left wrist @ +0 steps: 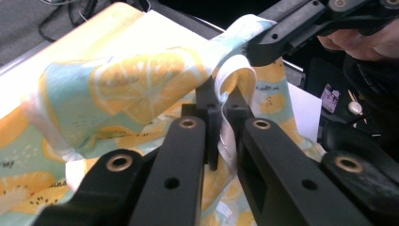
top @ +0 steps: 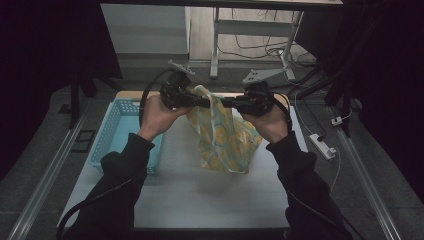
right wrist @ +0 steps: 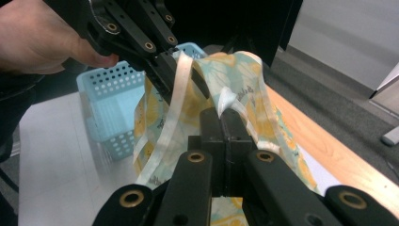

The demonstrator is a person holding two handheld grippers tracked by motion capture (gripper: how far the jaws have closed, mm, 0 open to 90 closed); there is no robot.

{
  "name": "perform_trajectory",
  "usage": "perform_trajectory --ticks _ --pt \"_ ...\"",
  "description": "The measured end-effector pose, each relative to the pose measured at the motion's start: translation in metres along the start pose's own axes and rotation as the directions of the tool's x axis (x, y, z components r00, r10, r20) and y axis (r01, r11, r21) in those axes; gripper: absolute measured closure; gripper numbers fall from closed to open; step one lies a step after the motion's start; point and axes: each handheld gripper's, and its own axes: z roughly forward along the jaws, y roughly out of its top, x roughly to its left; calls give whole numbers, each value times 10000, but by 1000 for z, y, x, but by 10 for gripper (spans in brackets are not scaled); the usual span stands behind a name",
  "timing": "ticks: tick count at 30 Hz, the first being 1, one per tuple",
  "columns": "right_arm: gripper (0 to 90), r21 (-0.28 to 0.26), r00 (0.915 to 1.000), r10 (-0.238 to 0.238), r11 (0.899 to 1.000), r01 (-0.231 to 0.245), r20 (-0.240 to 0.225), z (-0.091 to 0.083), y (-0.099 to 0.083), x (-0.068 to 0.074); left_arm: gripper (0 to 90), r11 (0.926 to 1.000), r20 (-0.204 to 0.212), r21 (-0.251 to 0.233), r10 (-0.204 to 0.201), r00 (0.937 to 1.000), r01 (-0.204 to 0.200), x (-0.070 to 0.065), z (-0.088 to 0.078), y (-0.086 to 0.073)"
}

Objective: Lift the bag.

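From the high view, the left claw and the right claw face each other above the far middle of the table, each clamped on the top of a lemon-print cloth. The cloth hangs between them, its lower end reaching down toward the white tabletop. The near half of the table lies bare and open, and bare surface also shows right of the cloth up to the table's right edge. A pale blue basket sits along the left edge, just beside the left forearm and well apart from the cloth; what shows of its inside looks bare.

In the left gripper view, the left claw is closed tight on a white-hemmed fold of the cloth, which bunches over and around the jaws. The right claw grips the same upper edge just beyond it.

In the right gripper view, the right claw is closed on a hem of the cloth, with the left claw pinching a white band nearby. Behind hangs the basket, its perforated walls visible and its floor seemingly bare. The wooden table edge runs along the right.
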Motion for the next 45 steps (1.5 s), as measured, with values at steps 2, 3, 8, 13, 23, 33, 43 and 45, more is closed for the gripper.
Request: perform_trajectory --ticks 2,3,8,13,23,33,43,45 --pt "900 -91 10000 -33 10000 33 58 -4 7 0 889 9999 -5 -121 -8 10000 8 0 -5 6" --pt "900 -157 10000 -45 9999 46 71 -6 10 0 889 9999 -31 -164 -3 10000 3 0 -8 9" --pt "900 -374 9995 -141 9992 151 276 -15 27 -1 889 9994 -293 -325 80 9995 -90 -4 -18 25" --pt "900 -641 9992 -155 9978 179 370 -23 40 0 889 9974 -462 -716 72 9989 -105 -8 -30 39" --pt "900 -1108 9962 -403 9926 488 773 -46 68 6 889 9858 -804 -1634 247 9965 -376 -18 -63 62" --pt "900 -1456 9916 -437 9874 614 1218 -59 84 7 888 9746 -752 -2227 87 9971 -252 -16 -75 69" --pt "900 -1166 9956 135 9932 -25 932 -27 57 -7 886 9842 -569 -1765 -215 9981 112 6 -40 48" --pt "900 -1139 9960 190 9935 -90 873 -21 51 -9 885 9868 -698 -1619 -155 9974 40 8 -33 44"
